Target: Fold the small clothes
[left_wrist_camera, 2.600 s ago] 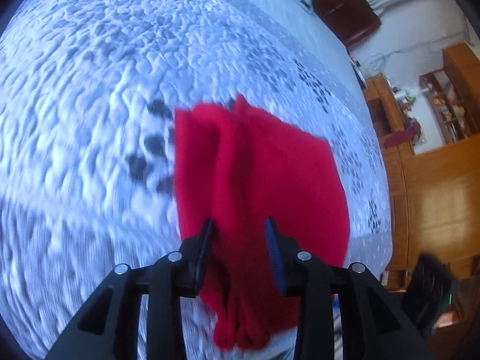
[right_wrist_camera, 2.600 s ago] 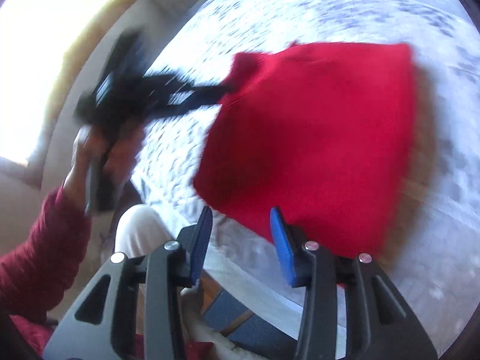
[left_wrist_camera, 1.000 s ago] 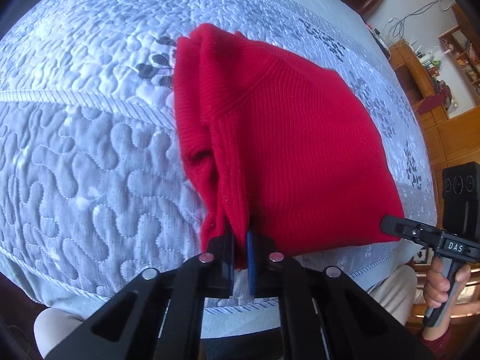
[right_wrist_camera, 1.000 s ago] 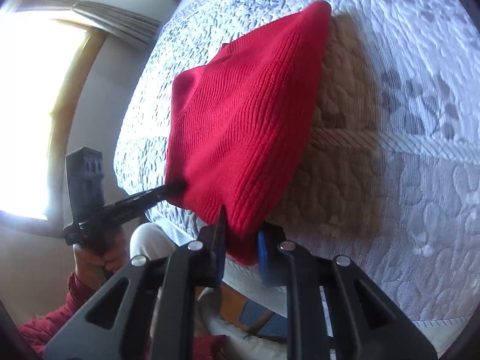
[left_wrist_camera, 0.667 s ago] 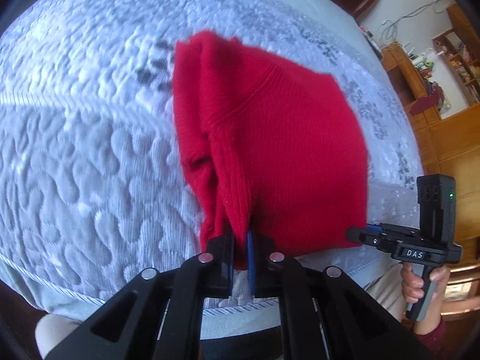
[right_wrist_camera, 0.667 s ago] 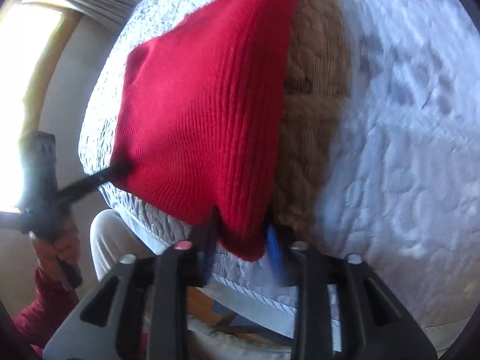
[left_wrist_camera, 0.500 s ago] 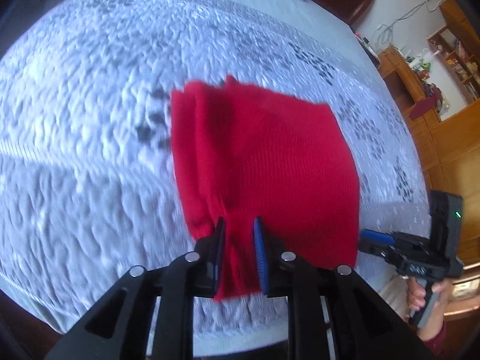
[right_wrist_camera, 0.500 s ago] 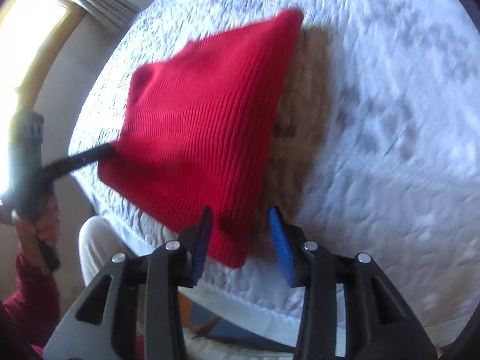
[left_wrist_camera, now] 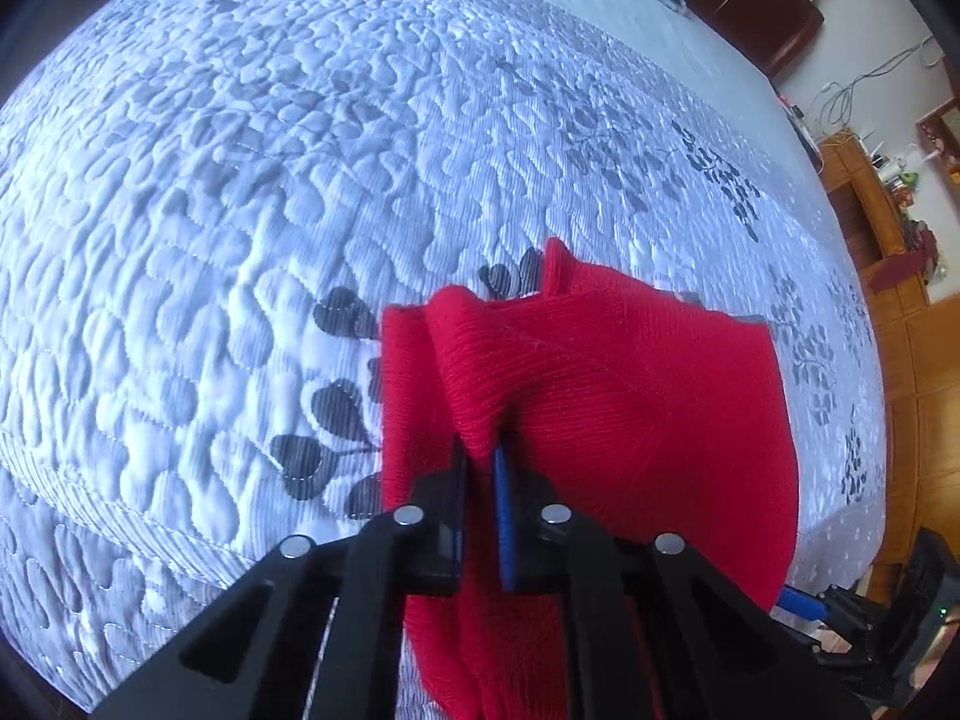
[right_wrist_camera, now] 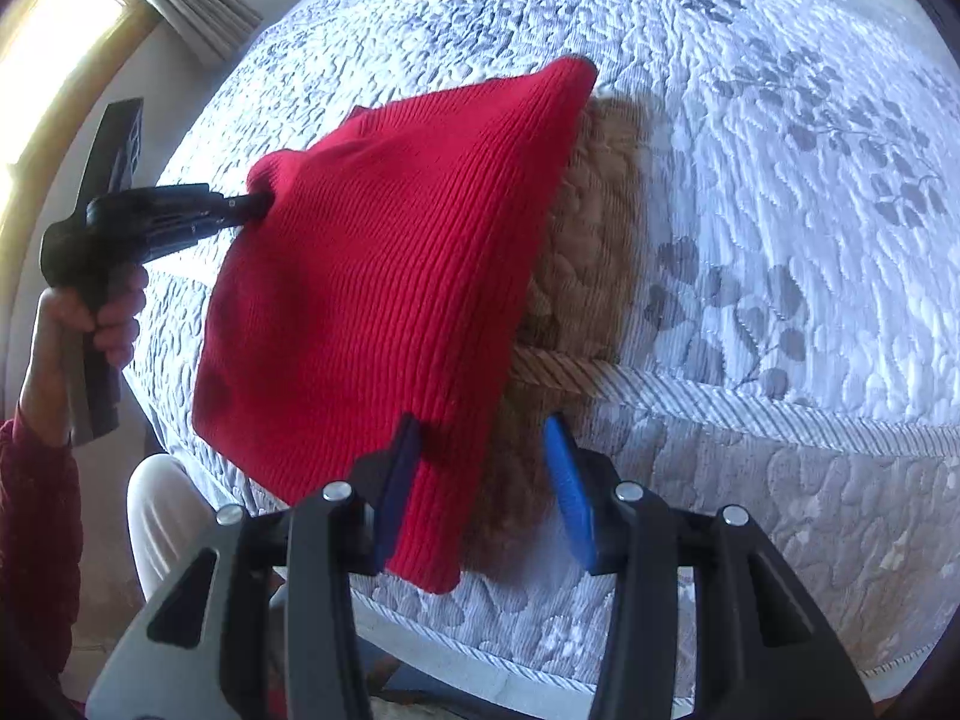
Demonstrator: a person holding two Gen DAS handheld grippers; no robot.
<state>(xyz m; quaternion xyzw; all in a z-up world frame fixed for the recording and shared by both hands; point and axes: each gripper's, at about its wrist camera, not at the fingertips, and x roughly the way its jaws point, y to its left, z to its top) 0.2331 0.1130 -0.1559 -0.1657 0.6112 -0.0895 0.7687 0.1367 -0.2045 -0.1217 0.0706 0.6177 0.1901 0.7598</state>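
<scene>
Nearest, the left gripper point(left_wrist_camera: 480, 468) is clamped on a bunched fold of the red sweater point(left_wrist_camera: 630, 420). Lower centre in the right view, the right gripper point(right_wrist_camera: 480, 474), just opening, straddles its corner without pressing. Beyond lies the bed point(right_wrist_camera: 780, 180).

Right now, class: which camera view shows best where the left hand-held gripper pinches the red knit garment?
The left wrist view: the left hand-held gripper fills the foreground, shut on a bunched fold of the red knit garment. The right wrist view shows that gripper only from the side, at the garment's far corner, with its tips hidden in the cloth.
</scene>
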